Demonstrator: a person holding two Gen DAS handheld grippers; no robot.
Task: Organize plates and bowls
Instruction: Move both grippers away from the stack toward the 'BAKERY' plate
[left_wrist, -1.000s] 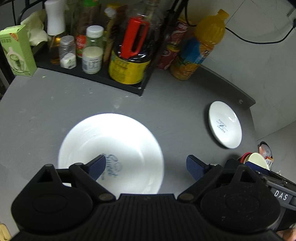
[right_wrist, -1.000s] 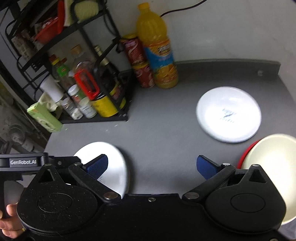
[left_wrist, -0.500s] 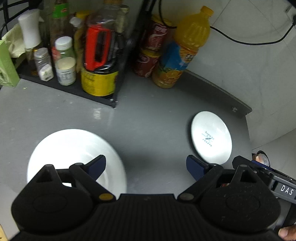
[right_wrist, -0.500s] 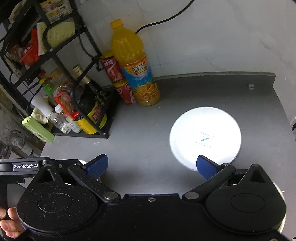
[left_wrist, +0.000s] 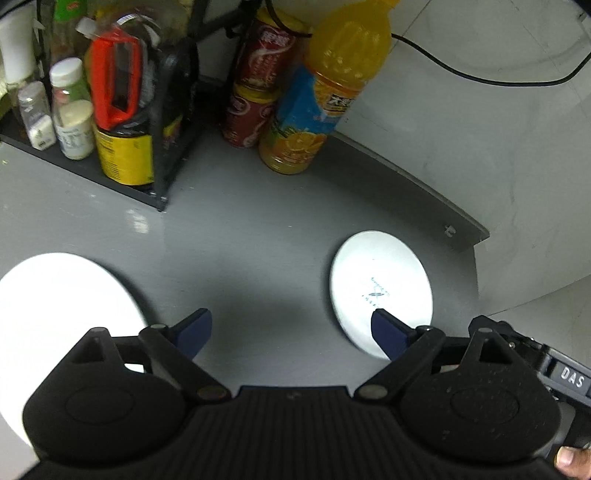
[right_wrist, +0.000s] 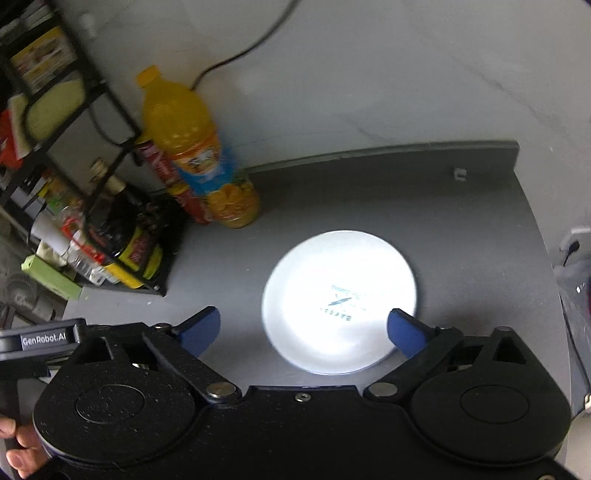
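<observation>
Grey countertop (left_wrist: 258, 240) pushed up against a white wall, with a low grey lip running along the back edge. Over at about 10 o'clock in both views there's a black wire rack (left_wrist: 173, 122) crammed with sauce bottles and jars, one with a big red handle (left_wrist: 114, 77). Just beside the rack stand a couple of red cans (left_wrist: 255, 99), stacked, and a bottle of orange juice (left_wrist: 321, 96) touching them. A black cable (left_wrist: 480, 75) trails along the wall behind.

Left gripper (left_wrist: 291, 330) has its blue pads spread wide with nothing between them, just bare counter. A big white plate (left_wrist: 62, 299) sits at 9 o'clock from it, partly hidden under the gripper body, blown out by the light. A smaller white plate (left_wrist: 380, 273) with a faint blue logo lies at about 2 o'clock, and the right-hand pad overlaps its near edge in the view; can't tell if it's touching.

Right gripper (right_wrist: 303, 330) is closing a bit but the pads are far apart. The small plate (right_wrist: 340, 299) lies flat on the counter right ahead at 12 o'clock, showing between the two pads, neither pressing on it. Fingertips (right_wrist: 18, 458) on the handle show at the lower left corner.
</observation>
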